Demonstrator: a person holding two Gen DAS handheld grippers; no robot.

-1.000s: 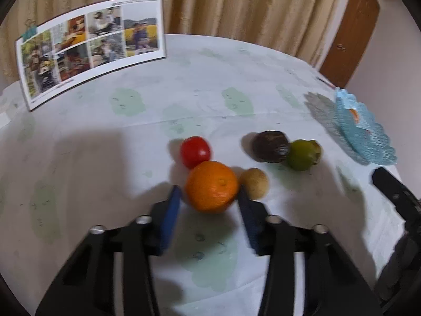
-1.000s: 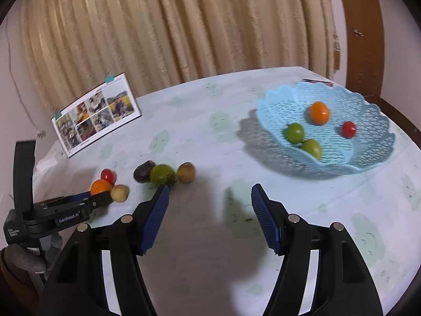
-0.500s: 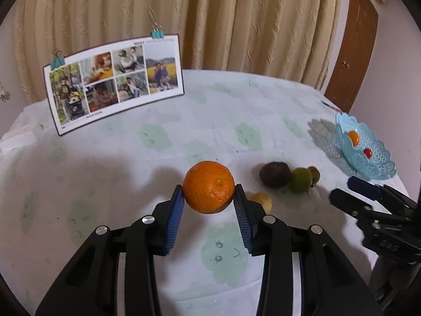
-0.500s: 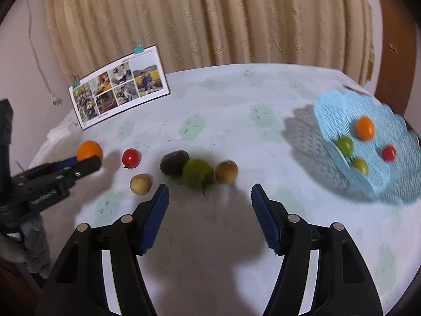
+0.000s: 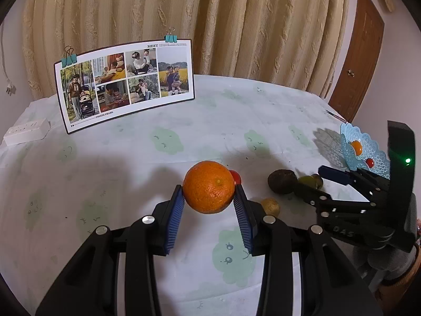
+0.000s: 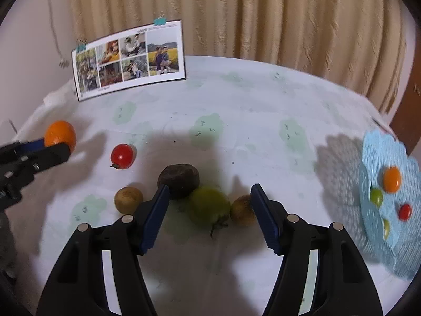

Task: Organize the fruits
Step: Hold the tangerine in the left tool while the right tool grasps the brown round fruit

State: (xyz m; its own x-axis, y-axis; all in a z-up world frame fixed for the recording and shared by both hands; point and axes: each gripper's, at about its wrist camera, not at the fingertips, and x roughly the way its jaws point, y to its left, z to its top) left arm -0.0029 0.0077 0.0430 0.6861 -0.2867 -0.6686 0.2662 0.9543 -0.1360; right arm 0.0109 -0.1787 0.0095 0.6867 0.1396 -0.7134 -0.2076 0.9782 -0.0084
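Fruits sit in two camps on the cloth-covered table (image 5: 184, 121): four small ones already lie in the blue lace basket (image 6: 379, 239) at the table's right edge, while the rest wait in the open. You hold the orange (image 5: 209, 187) in your left gripper (image 5: 209, 205), its blue pads pressed against both sides of the fruit, which appears lifted clear of the cloth. It is well apart from the basket, so the carry across the table is, by the look of it, yet to be made.

Your right gripper (image 6: 209, 214) hovers with its jaws spread wide and nothing between the pads, low over a tight cluster: a dark brown fruit (image 6: 179, 179), a green fruit (image 6: 209, 206) touching it, and a small brown one (image 6: 242, 210) just beside that. Another small brown fruit (image 6: 128, 199) lies to the left of the cluster, and a red tomato (image 6: 122, 156) sits farther back, near the held orange.

By this count, four pieces are in the basket, one is in hand, and five remain on the cloth, so the job looks a bit under half done. A photo board (image 5: 126, 84) stands at the back of the table before the curtain (image 5: 210, 21), well clear of the work.
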